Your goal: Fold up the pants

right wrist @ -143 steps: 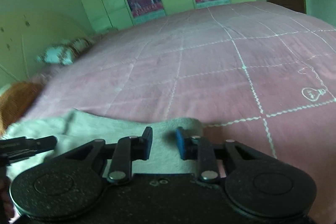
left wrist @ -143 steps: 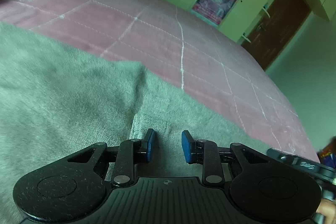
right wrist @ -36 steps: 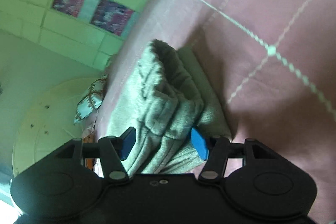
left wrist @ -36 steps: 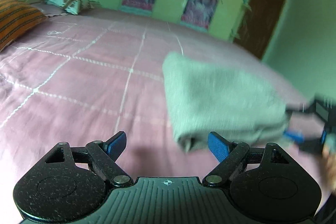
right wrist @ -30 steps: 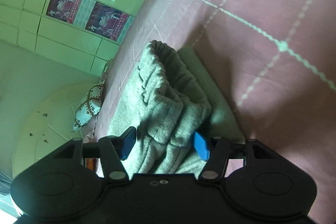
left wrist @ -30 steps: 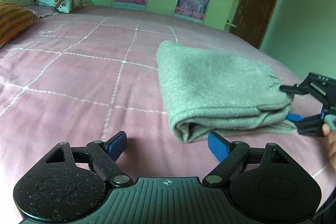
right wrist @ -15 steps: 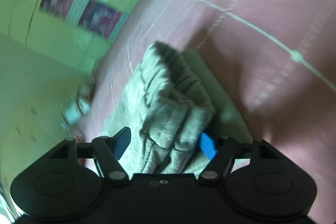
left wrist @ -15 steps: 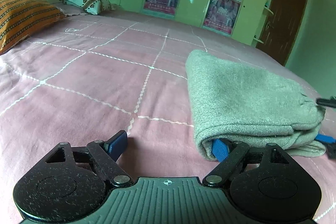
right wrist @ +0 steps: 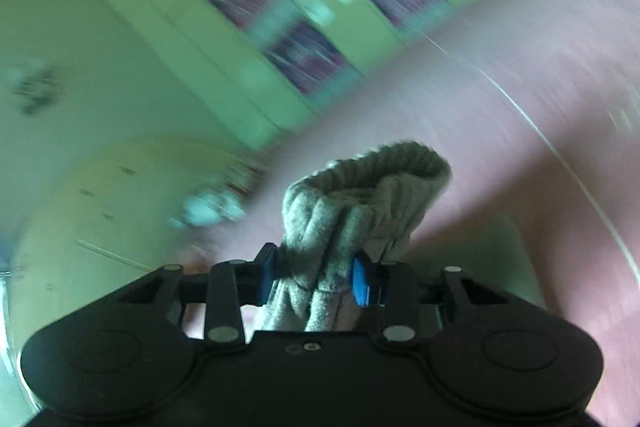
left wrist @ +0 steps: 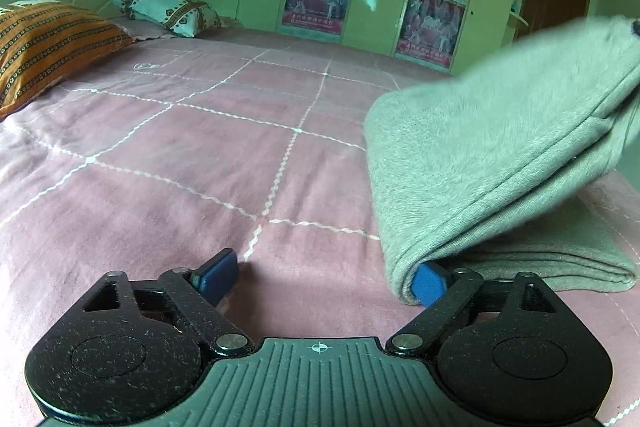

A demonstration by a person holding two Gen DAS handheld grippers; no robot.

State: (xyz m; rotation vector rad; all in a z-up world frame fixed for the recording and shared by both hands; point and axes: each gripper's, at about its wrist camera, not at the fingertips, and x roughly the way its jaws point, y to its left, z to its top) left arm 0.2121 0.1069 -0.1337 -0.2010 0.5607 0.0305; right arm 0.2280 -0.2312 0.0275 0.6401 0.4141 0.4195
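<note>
Both tongs are working on the same garment. Seen from the left wrist, the left gripper (left wrist: 324, 277) is sitting low on the pink quilted bedspread (left wrist: 192, 163) with its jaws spread wide, gripping nothing; its right blue pad is tucking into the near folded edge of the grey fleece pants (left wrist: 492, 163), which are lying at the right of the scene, their far right end rising off the bed while a lower layer is staying flat. An orange striped pillow (left wrist: 52, 43) and a white patterned pillow (left wrist: 164, 9) are resting far left. From the right wrist, heavily blurred, the right gripper (right wrist: 316, 277) is closing on a bunched, ribbed wad of the pants (right wrist: 360, 211) and holding it above the bedspread. Judging from this, the lifted layers could be sliding apart or slipping free, since the bunch is thick and only pinched at one end.
</note>
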